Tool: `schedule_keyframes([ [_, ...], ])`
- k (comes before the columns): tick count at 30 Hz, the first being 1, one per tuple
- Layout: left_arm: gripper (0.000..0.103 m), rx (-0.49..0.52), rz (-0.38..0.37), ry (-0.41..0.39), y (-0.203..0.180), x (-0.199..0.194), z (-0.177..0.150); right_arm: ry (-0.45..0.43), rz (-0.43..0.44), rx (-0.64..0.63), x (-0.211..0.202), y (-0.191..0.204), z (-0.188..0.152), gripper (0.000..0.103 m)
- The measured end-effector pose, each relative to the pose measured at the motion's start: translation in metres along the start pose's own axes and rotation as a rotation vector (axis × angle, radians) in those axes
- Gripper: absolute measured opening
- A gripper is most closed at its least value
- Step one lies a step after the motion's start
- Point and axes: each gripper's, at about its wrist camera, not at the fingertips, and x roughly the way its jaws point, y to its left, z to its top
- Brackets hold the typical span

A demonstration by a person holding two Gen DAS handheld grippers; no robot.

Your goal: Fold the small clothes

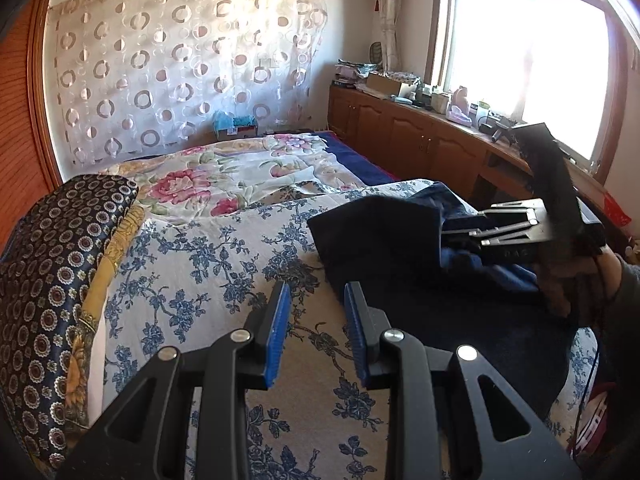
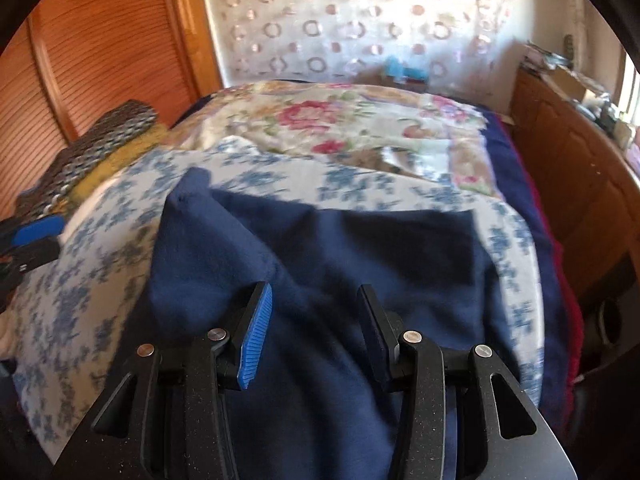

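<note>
hovered with left gripper [image 1: 316, 312] and right gripper [image 2: 314, 320] both apart, empty; should pinch navy garment [image 2: 320, 248] hem squarely.

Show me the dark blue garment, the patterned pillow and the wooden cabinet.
Dark blue fabric garment [image 2: 340, 264]: right wrist view, middle of the cloth.
Dark circle-patterned pillow [image 1: 52, 264]: left wrist view, its top face.
Brown wooden cabinet [image 1: 404, 136]: left wrist view, a door panel.

A garment [image 2: 320, 280] lies on a bedsheet [image 1: 208, 264] at the bed's near end. A quilt [image 1: 248, 172] lies behind it, folded bedding [image 1: 52, 280] left, cabinets [image 1: 400, 136] right, under a window [image 1: 528, 52].
</note>
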Motion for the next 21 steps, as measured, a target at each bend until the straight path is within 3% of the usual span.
schedule_keyframes([
  [5, 0.027, -0.026, 0.002, 0.015, 0.008, 0.004, -0.005, 0.016, 0.006, -0.015, 0.009, 0.016, -0.004, 0.051],
  [12, 0.027, -0.043, -0.002, 0.023, 0.013, 0.003, -0.013, 0.015, 0.036, -0.024, 0.004, 0.028, -0.010, 0.052],
  [13, 0.027, -0.043, -0.004, 0.024, 0.012, 0.004, -0.013, 0.023, 0.044, -0.037, 0.005, 0.030, -0.011, 0.044],
  [14, 0.027, -0.043, -0.006, 0.024, 0.011, 0.004, -0.014, 0.032, 0.062, -0.051, 0.005, 0.033, -0.012, 0.025],
  [16, 0.027, -0.040, -0.008, 0.023, 0.010, 0.002, -0.015, 0.014, 0.054, -0.074, -0.001, 0.036, -0.013, 0.010],
  [21, 0.027, -0.033, -0.014, 0.017, 0.006, -0.001, -0.015, -0.126, -0.018, -0.079, -0.048, 0.025, 0.000, 0.007],
])
